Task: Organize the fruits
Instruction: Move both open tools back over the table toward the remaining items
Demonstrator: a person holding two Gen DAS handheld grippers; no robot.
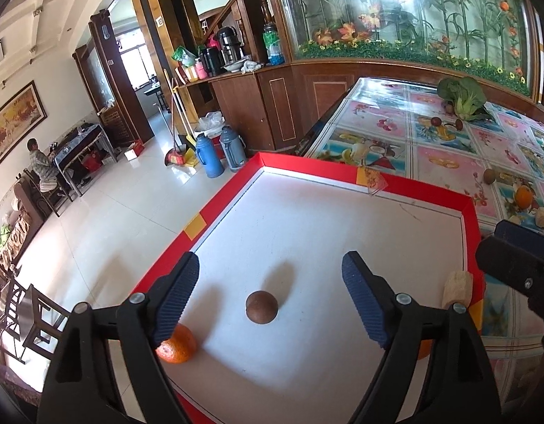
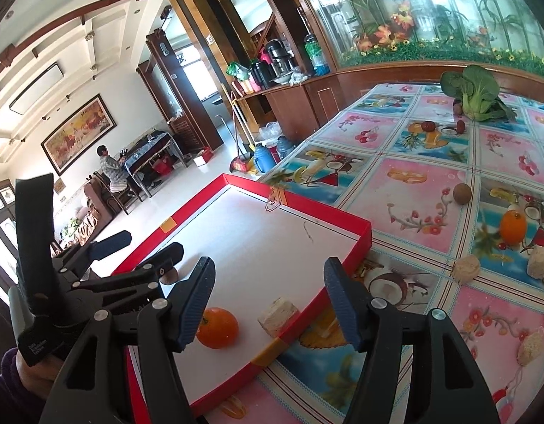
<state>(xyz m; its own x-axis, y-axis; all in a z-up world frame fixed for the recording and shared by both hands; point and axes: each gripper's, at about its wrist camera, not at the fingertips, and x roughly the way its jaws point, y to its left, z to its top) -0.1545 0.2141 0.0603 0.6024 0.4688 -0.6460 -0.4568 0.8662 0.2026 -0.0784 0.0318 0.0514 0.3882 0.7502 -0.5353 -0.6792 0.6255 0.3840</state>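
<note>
Landmark: red-rimmed tray (image 1: 406, 185) with a white floor, set at the near-left edge of the counter (image 2: 413, 183).

Left gripper (image 1: 270, 275): jaws spread wide, nothing between them, held above the tray's near part. A brown fruit (image 1: 261, 307) lies on the tray floor below the gap, touching neither finger. An orange (image 1: 176, 344) sits in the tray beside the left finger's base, partly hidden by it.

Right gripper (image 2: 270, 279): jaws released, empty, over the tray's near-right corner. Inside that corner lie an orange (image 2: 217, 327), just beside the left finger, and a pale block (image 2: 278, 316) next to the right rim; the two are apart.

Outside the tray, on the counter to its right: a second brown fruit (image 2: 461, 193), a third orange (image 2: 513, 227) and several pale chunks (image 2: 466, 268). Farther back, well away from the tray, a leafy green (image 2: 474, 93) with small dark red fruits (image 2: 428, 125) beside it.

The left gripper also appears in the right wrist view, over the tray's left side, with the first brown fruit partly hidden behind its finger.
</note>
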